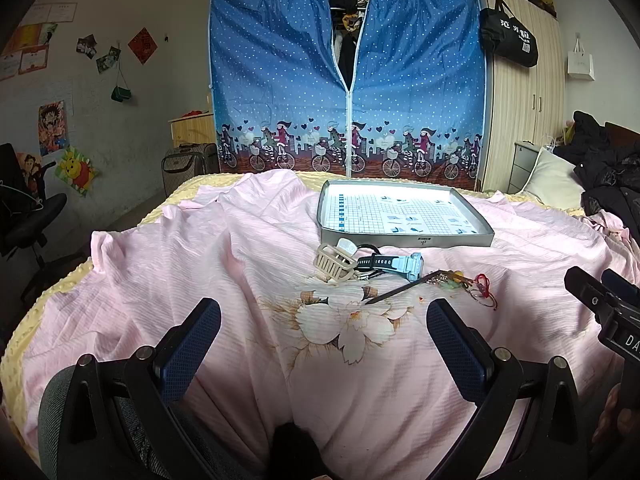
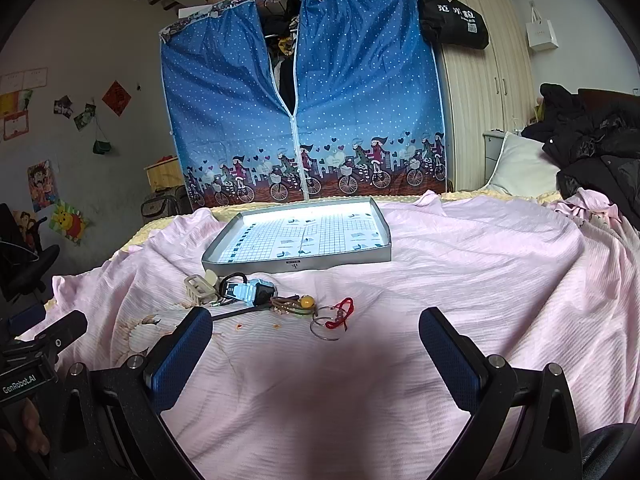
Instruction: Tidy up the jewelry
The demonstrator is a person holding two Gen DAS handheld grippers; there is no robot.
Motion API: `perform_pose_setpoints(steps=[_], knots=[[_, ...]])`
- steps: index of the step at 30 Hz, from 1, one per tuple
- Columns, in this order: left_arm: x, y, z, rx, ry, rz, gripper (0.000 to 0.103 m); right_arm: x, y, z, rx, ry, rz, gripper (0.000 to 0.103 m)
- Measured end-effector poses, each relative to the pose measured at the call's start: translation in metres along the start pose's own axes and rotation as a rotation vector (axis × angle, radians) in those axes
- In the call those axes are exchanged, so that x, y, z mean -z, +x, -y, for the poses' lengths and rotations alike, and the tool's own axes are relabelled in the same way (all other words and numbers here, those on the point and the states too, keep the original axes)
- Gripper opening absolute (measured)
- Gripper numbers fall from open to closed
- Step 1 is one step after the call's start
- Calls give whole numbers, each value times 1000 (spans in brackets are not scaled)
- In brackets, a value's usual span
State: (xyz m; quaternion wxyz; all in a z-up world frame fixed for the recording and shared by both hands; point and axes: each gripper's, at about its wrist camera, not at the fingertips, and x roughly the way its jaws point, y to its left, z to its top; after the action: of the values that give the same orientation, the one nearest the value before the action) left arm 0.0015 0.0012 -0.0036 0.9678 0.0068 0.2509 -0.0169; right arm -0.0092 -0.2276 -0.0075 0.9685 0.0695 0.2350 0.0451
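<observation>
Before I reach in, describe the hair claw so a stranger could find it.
Start at the shallow grey tray on the pink bedspread. Just in front of its near left corner lies a small pile; the hair claw is its leftmost piece, the only beige, toothed plastic clip, beside a blue watch.

A blue dotted fabric wardrobe [image 1: 348, 80] stands beside a wooden wardrobe [image 1: 520, 92].

Pale pink bedsheet [image 1: 248, 240] printed with a cream-and-brown flower; yellow blanket [image 1: 188, 188] beneath. Silver-grey tray [image 2: 296, 266], white inside with a blue grid. Beige hair claw [image 1: 334, 266], light blue and black watch [image 1: 396, 264], red cord [image 2: 340, 314] on a metal ring, amber bead [image 2: 307, 301]. Blue white-dotted wardrobe cover [image 1: 280, 80] with a cyclist border. Dark blue textured gripper pads [image 2: 180, 356]
</observation>
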Motion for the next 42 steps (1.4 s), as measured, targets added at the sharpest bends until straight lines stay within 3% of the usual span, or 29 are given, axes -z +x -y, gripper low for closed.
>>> perform_pose_setpoints(steps=[18, 23, 27, 37, 42], knots=[[5, 3, -1, -6, -1, -25, 101, 3, 1, -2, 2, -1, -17, 103], [7, 19, -8, -22, -23, -120, 101, 3, 12, -2, 7, 17, -100, 103], [-1, 37, -14, 31, -38, -226, 101, -3, 28, 4, 9, 0, -190, 103], [-35, 85, 4, 173, 190, -389, 101, -31, 80, 31, -71, -97, -359, 103], [-39, 124, 13, 215, 230, -460, 100, -35, 118, 33, -93, -172, -427, 103]])
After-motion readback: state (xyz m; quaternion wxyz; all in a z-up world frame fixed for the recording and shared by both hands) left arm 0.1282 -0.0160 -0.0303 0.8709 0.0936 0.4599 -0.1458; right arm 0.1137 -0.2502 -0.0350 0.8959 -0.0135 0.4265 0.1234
